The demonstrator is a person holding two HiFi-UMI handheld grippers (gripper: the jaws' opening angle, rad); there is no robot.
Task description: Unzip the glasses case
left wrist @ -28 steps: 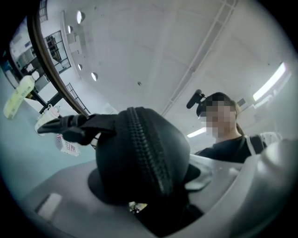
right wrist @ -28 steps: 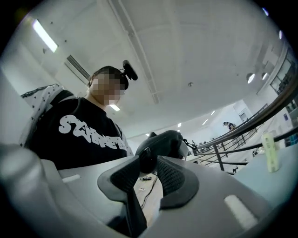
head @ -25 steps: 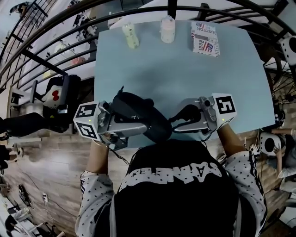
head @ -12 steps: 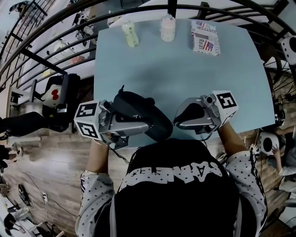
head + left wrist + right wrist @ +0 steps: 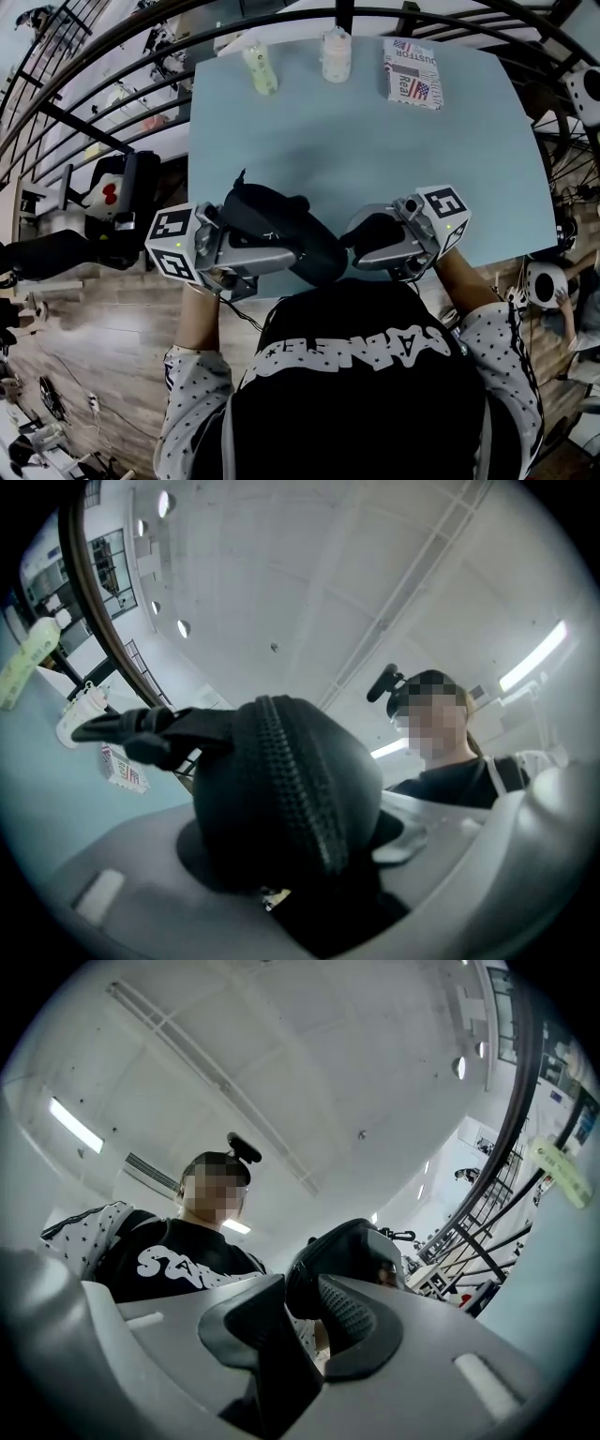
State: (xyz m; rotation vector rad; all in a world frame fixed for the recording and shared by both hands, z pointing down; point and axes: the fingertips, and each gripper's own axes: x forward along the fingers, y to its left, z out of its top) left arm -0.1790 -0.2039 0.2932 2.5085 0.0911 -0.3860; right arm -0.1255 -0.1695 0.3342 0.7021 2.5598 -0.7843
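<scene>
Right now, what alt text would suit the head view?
Seen from above, a person's left gripper clamps a black glasses case at the near edge of a pale blue table; the right gripper sits open beside its right end.

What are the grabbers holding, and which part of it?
The left gripper clamps the black glasses case by its two sides, near one end, zipper edge toward its camera. The right gripper holds nothing.

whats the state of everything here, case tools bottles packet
case, zipped shut where visible
left tool, shut on the case
right tool, slightly open, empty, beside the case
green bottle, upright
white bottle, upright
packet, lying flat
</scene>
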